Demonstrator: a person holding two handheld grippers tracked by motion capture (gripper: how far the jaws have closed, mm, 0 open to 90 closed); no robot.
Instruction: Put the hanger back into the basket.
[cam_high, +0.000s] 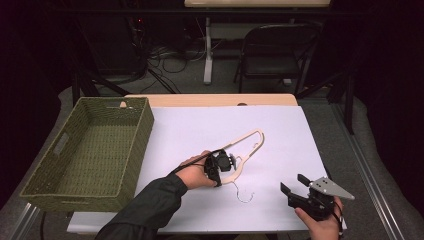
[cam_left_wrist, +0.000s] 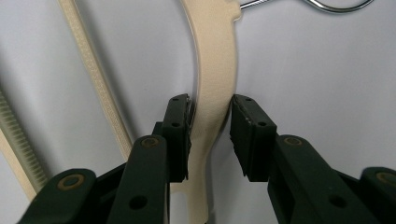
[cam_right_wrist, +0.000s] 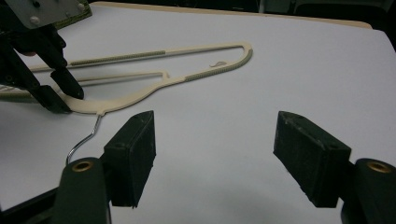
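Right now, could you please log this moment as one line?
left gripper: shut on hanger | right gripper: open, nothing between fingers | basket: nothing inside

— Where does the high view sit?
— Above the near edge of the bench (cam_high: 280, 125), facing forward and down.
— And the others?
— Each rides its tongs. The left looks very closely at the hanger (cam_left_wrist: 212, 70); the right looks low across the bench, sharing that hanger (cam_right_wrist: 140, 95).
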